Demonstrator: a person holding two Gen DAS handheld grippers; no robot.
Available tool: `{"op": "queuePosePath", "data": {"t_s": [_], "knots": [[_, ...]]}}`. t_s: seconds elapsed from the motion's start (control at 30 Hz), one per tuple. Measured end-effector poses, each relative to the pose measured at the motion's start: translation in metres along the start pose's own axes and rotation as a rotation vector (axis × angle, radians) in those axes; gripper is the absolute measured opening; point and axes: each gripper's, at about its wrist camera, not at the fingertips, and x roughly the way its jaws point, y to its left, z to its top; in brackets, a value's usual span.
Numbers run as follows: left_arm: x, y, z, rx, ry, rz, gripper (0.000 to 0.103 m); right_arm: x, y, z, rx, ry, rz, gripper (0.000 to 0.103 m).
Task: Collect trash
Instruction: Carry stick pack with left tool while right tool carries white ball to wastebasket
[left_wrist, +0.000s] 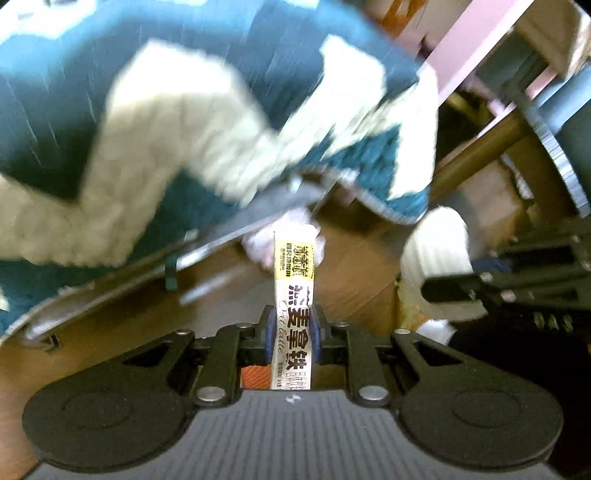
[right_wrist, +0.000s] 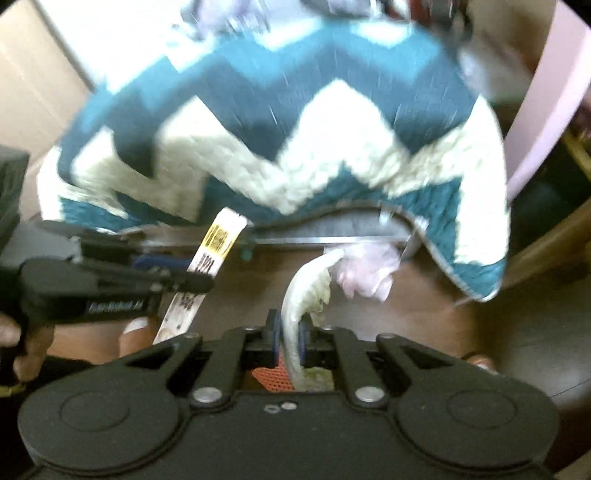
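My left gripper (left_wrist: 292, 325) is shut on a flat oat latte sachet (left_wrist: 294, 280), white with black and yellow print, held upright above the brown floor. It also shows in the right wrist view (right_wrist: 207, 273), clamped in the left gripper (right_wrist: 192, 280) at the left. My right gripper (right_wrist: 290, 332) is shut on a curved whitish peel-like scrap (right_wrist: 306, 284); in the left wrist view this scrap (left_wrist: 436, 254) sits in the right gripper (left_wrist: 443, 291) at the right. A crumpled pale pink tissue (right_wrist: 365, 273) lies on the floor by the rug edge, seen too in the left wrist view (left_wrist: 258, 240).
A teal and cream zigzag rug (right_wrist: 295, 122) fills the upper half, its corner lifted over a metal strip (right_wrist: 325, 240). Pink furniture (right_wrist: 543, 110) stands at the right. Wooden legs (left_wrist: 476, 147) and a brown floor (right_wrist: 443, 314) lie around.
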Motion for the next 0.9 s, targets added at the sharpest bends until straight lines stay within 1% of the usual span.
{"op": "queuePosePath", "data": {"t_s": [0.13,0.27,0.43,0.53,0.6,0.7,0.8,0.9], "knots": [[-0.069,-0.036,0.013,0.027,-0.116,-0.022,0.018,-0.079,0.011,-0.005,-0.041,-0.106,-0.017,0.008],[-0.138,-0.08,0.024,0.065,-0.251,-0.041,0.018,-0.16,0.017,-0.01,-0.084,-0.242,-0.051,0.008],[-0.212,-0.137,0.034,0.129,-0.407,-0.056,0.018,-0.254,0.018,-0.02,-0.111,-0.402,-0.082,0.008],[-0.242,-0.171,0.042,0.165,-0.48,-0.072,0.018,-0.3,0.009,-0.027,-0.122,-0.489,-0.109,0.008],[-0.263,-0.197,0.048,0.188,-0.533,-0.084,0.018,-0.326,0.001,-0.03,-0.111,-0.529,-0.136,0.008],[-0.287,-0.239,0.056,0.233,-0.589,-0.102,0.018,-0.357,-0.015,-0.036,-0.082,-0.572,-0.173,0.008],[-0.302,-0.28,0.066,0.272,-0.625,-0.126,0.018,-0.384,-0.031,-0.044,-0.062,-0.602,-0.219,0.008],[-0.312,-0.32,0.08,0.294,-0.638,-0.156,0.018,-0.406,-0.053,-0.051,-0.033,-0.629,-0.261,0.008]]}}
